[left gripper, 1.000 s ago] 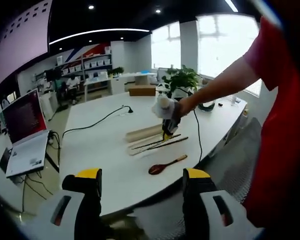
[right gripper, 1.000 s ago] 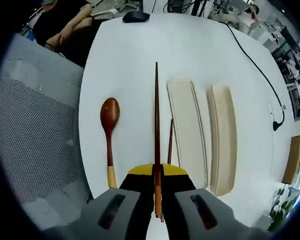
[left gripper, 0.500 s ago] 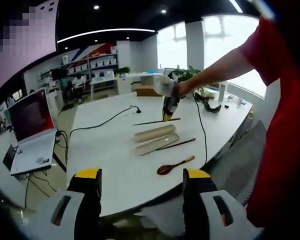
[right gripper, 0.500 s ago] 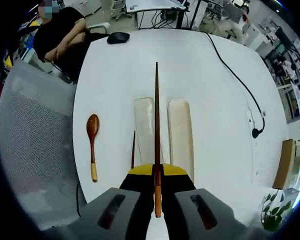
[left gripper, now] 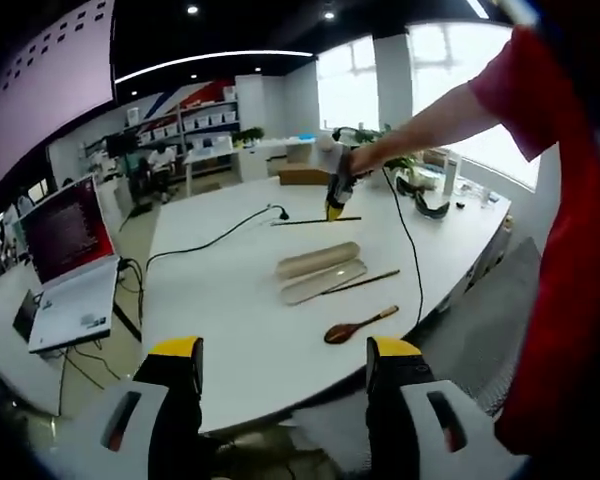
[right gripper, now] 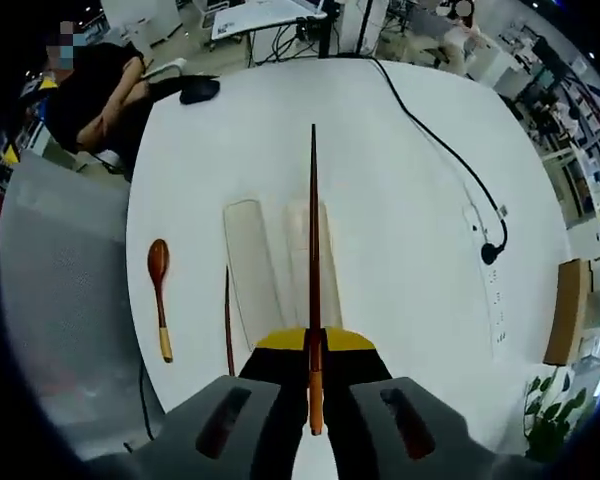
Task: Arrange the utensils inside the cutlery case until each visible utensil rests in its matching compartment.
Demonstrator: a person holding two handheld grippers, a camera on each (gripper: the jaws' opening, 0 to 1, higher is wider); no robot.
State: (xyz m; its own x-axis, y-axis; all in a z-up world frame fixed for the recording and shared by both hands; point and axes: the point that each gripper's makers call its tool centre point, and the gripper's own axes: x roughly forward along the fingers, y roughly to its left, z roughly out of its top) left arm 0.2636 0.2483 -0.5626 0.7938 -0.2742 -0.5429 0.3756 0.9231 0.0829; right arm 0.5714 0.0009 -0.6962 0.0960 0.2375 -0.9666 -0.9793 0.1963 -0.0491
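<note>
On the white table (right gripper: pixel 400 180), left to right: one brown wooden spoon (right gripper: pixel 160 295) near the edge, one loose dark chopstick (right gripper: pixel 228 320), two cream oblong case halves (right gripper: pixel 252 275). Right gripper (right gripper: pixel 313 352) clamps a second chopstick (right gripper: pixel 313 250) above them. Left gripper (left gripper: pixel 285 362) released, empty.

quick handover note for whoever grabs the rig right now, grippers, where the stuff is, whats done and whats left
Right gripper: shut on one chopstick, held in the air above the white table.
Left gripper: open, empty, back at the table's near edge.
On the table: two cream case halves side by side, second chopstick beside them, wooden spoon further out.
Done: nothing in the case yet.
Left: place both chopsticks and the spoon.
</note>
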